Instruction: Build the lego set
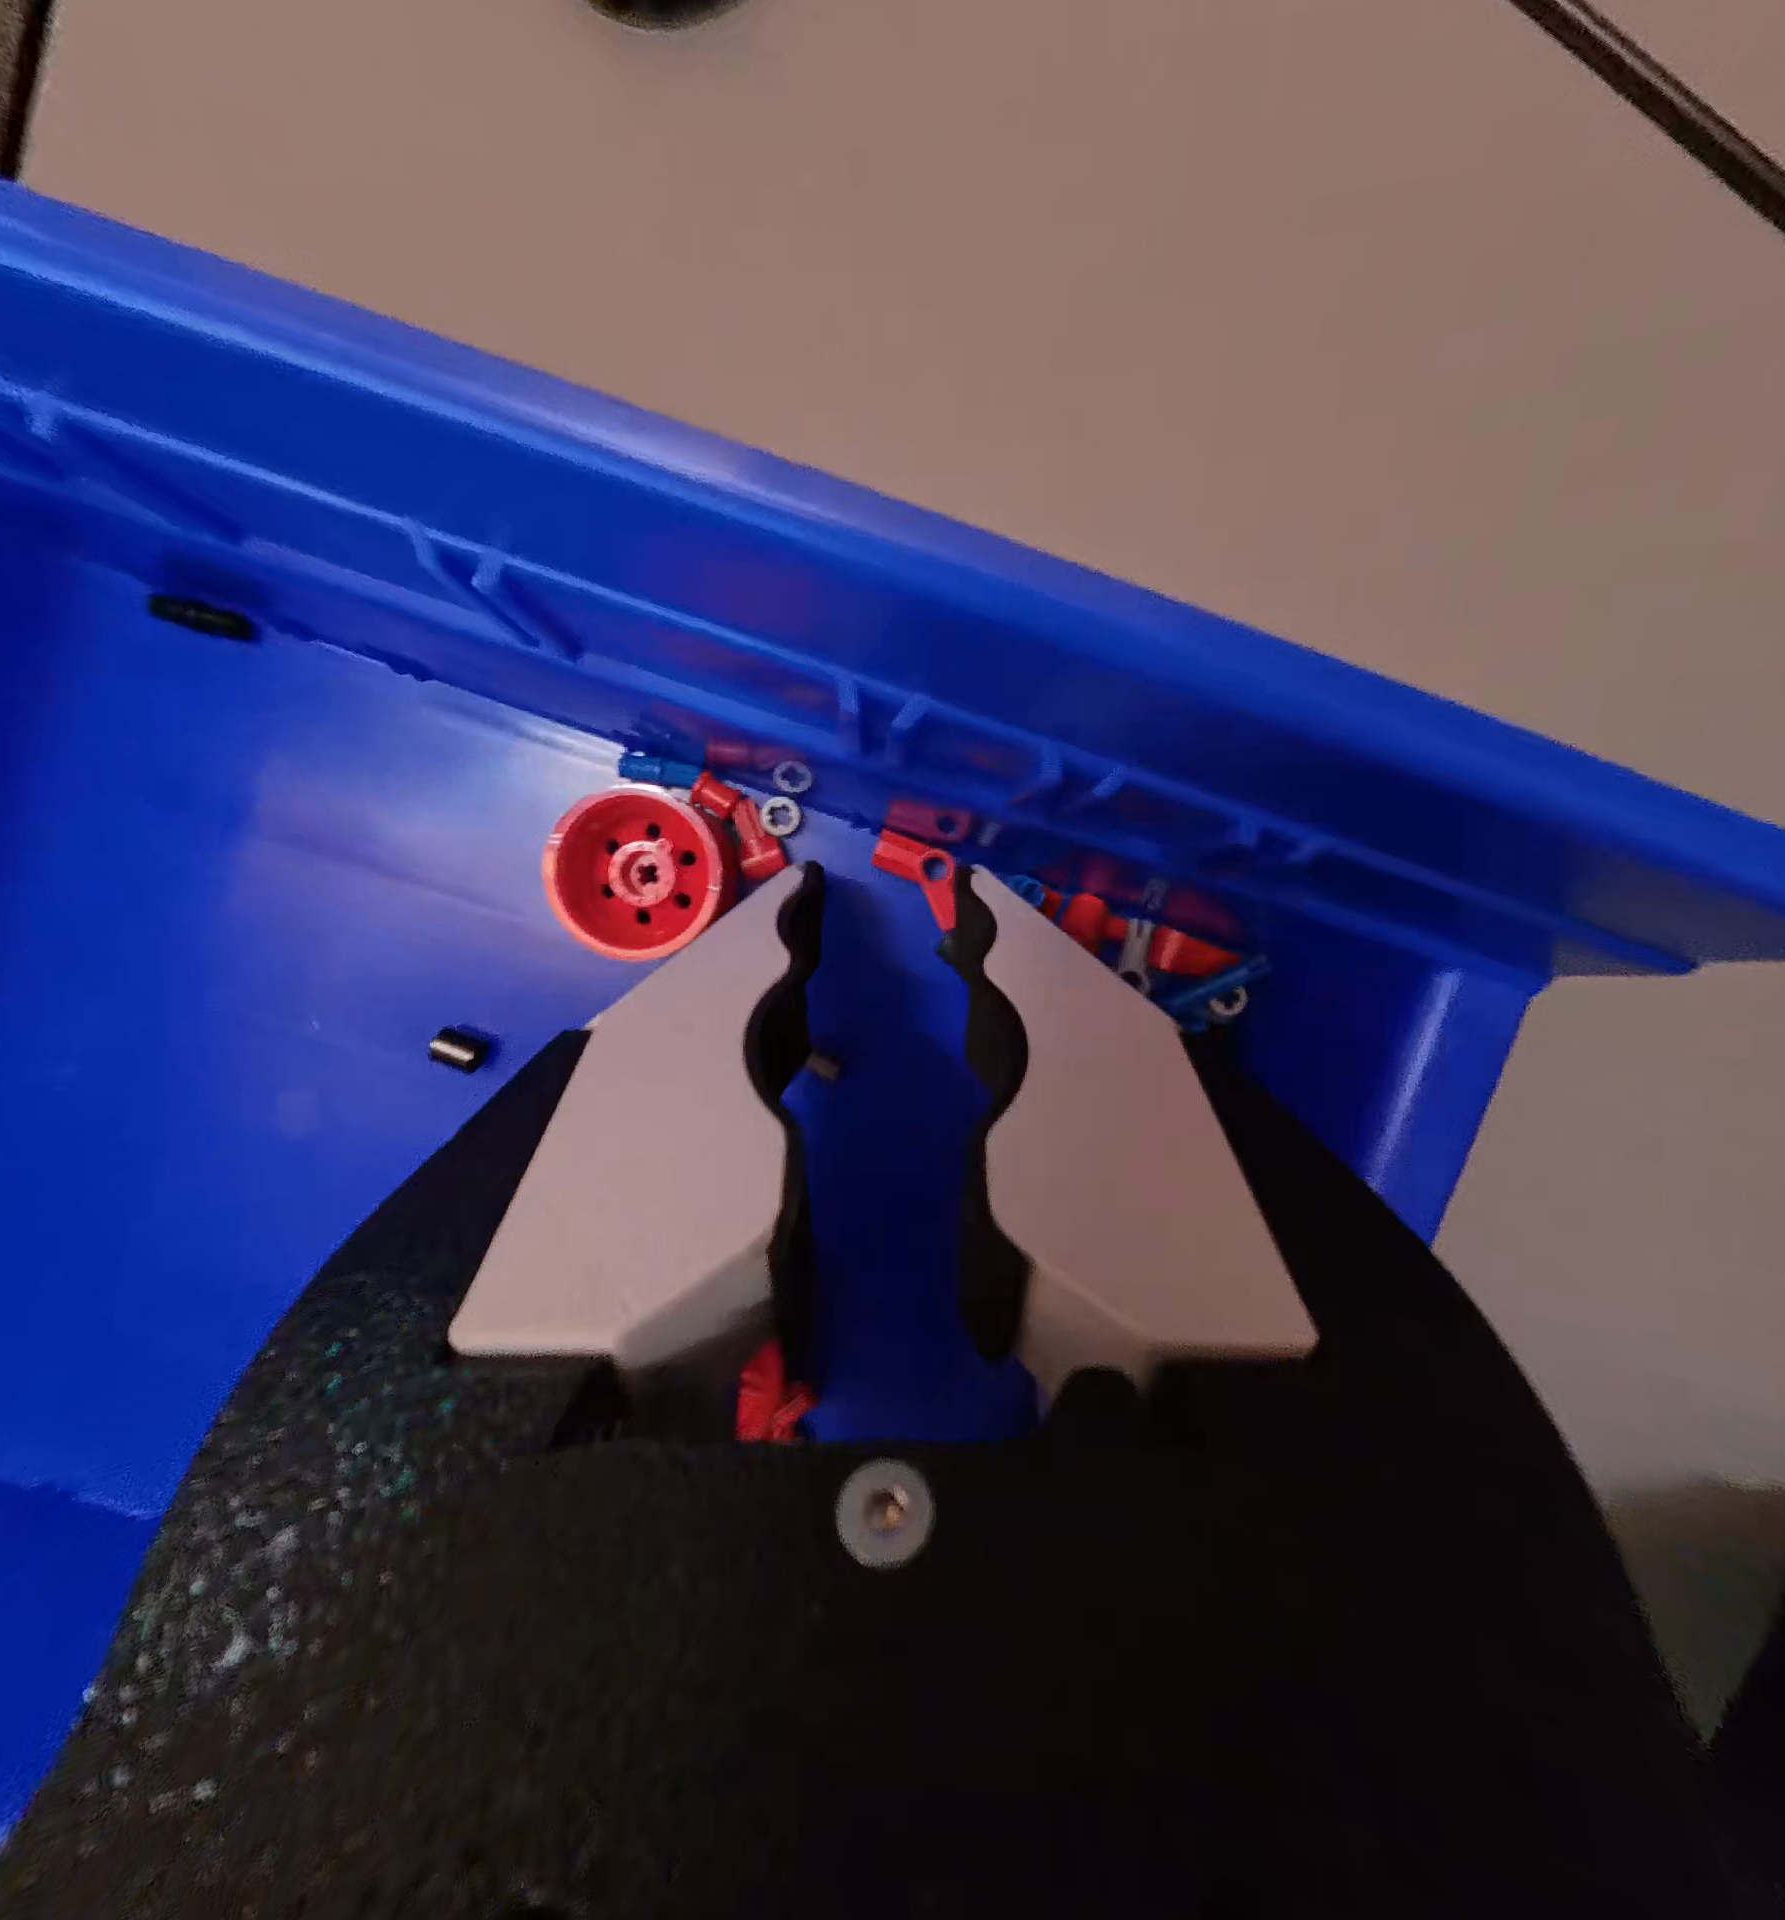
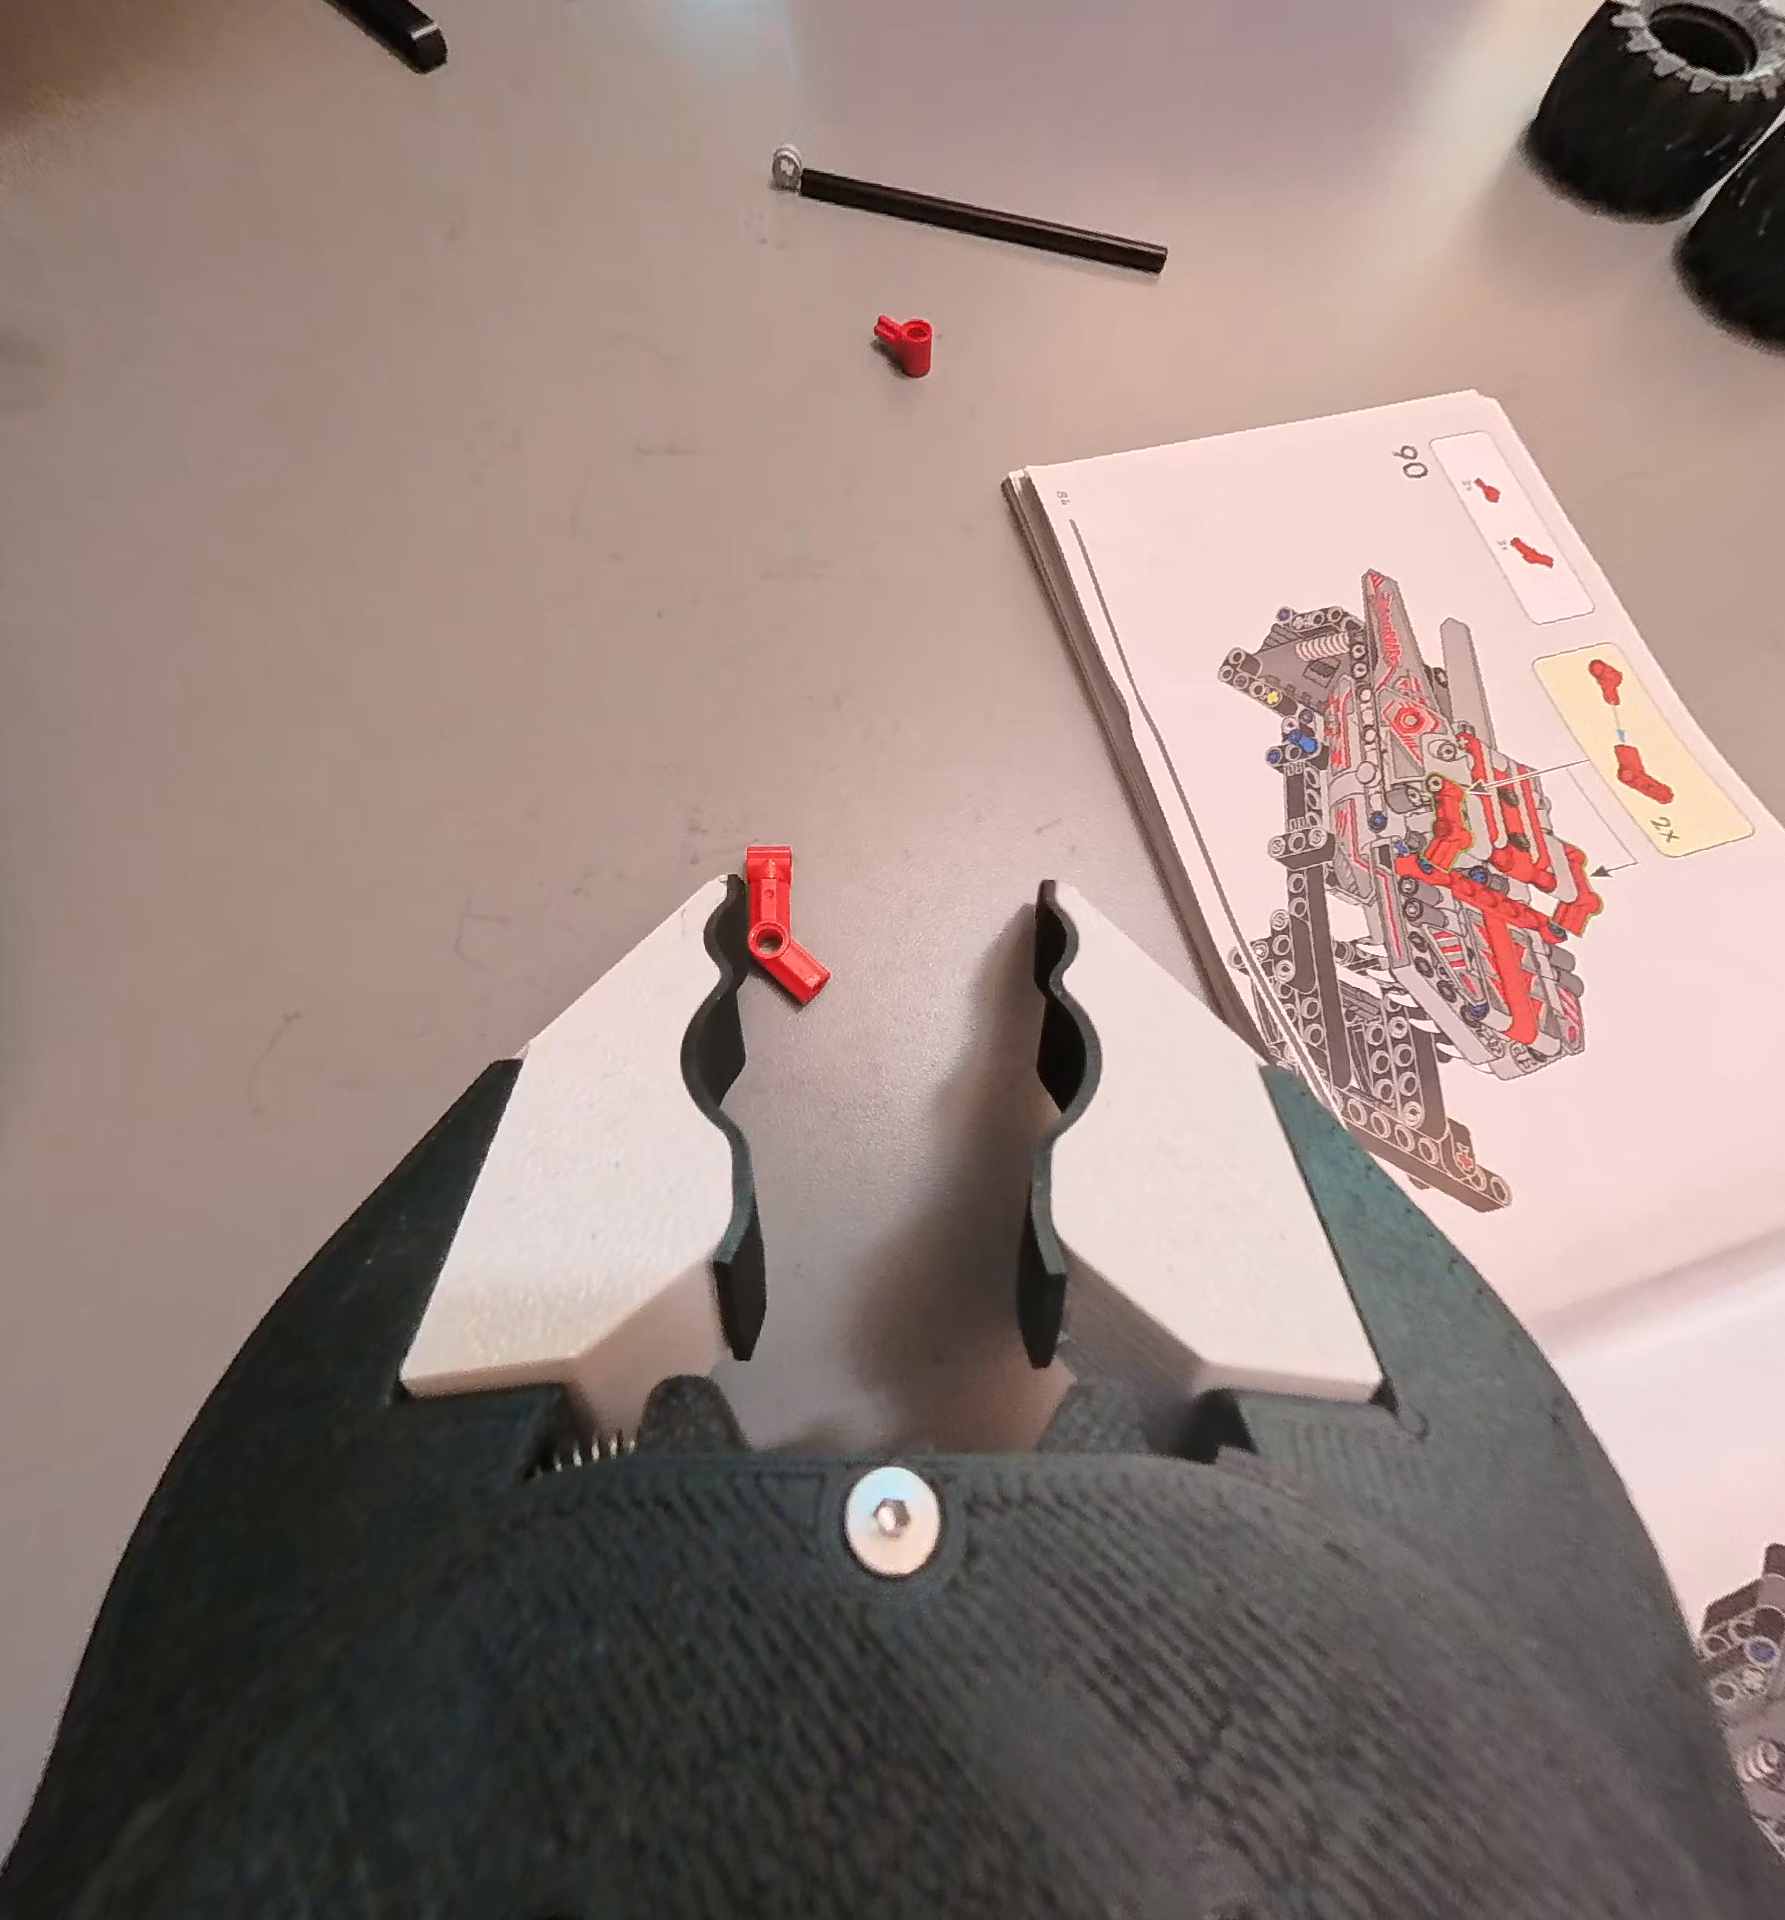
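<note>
In the left wrist view my left gripper (image 1: 888,878) is open inside a blue bin (image 1: 867,623), its tips near the far wall. A red angled connector (image 1: 924,868) lies just beyond the right fingertip. A red wheel hub (image 1: 636,871) lies to the left of the tips. Small red, blue and grey pieces (image 1: 1148,935) are piled along the wall. In the right wrist view my right gripper (image 2: 886,891) is open and empty over the grey table. A red angled connector (image 2: 779,925) lies beside its left fingertip. A small red connector (image 2: 907,343) lies farther off.
A black axle (image 2: 981,220) with a grey bush on its end lies beyond the small connector. An open instruction booklet (image 2: 1439,831) lies at the right. Two black tyres (image 2: 1688,104) stand at the top right corner. A small black pin (image 1: 457,1047) lies on the bin floor. My left tips are about 25 cm from the small red connector (image 2: 907,343), my right tips only 12 cm.
</note>
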Motion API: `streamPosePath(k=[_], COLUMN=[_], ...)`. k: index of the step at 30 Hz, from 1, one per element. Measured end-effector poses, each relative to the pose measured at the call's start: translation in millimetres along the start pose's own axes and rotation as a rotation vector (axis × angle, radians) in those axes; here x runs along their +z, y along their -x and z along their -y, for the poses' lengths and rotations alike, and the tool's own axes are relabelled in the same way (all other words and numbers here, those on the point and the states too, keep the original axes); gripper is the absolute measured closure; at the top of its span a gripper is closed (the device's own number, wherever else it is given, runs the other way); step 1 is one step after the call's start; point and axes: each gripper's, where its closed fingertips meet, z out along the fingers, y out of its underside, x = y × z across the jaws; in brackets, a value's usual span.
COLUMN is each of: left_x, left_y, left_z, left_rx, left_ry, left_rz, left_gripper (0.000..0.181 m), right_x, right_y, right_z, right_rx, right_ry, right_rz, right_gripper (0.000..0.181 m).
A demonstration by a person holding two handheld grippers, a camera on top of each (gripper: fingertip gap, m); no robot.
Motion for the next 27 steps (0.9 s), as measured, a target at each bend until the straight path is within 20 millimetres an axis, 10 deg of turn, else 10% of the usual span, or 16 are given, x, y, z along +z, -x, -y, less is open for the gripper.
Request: streamPosePath(k=[10,15,19,22,27], left_x=[-6,-71,-115,-81,49], left_y=[10,12,-28,-101,-231], left_z=[-4,36,96,146,200], left_rx=[0.024,-0.011,0.090,0.249,0.470], left_ry=[0.058,-0.146,-0.258,-0.245,-0.138], left_rz=[0.083,0.217,0.291,0.146,-0.179], left_gripper=[0.175,0.175,0.176,0.176,0.176], right_x=[2,3,3,1,-24], right_y=[-1,-3,-2,4,6], right_z=[2,4,5,7,10], right_rx=[-0.007,-0.016,-0.036,-0.063,-0.029], right_ry=[-0.002,-0.005,-0.009,-0.027,-0.106], right_rz=[-0.002,-0.022,-0.021,0.003,-0.023], right_gripper=[0.127,0.125,0.128,0.128,0.141])
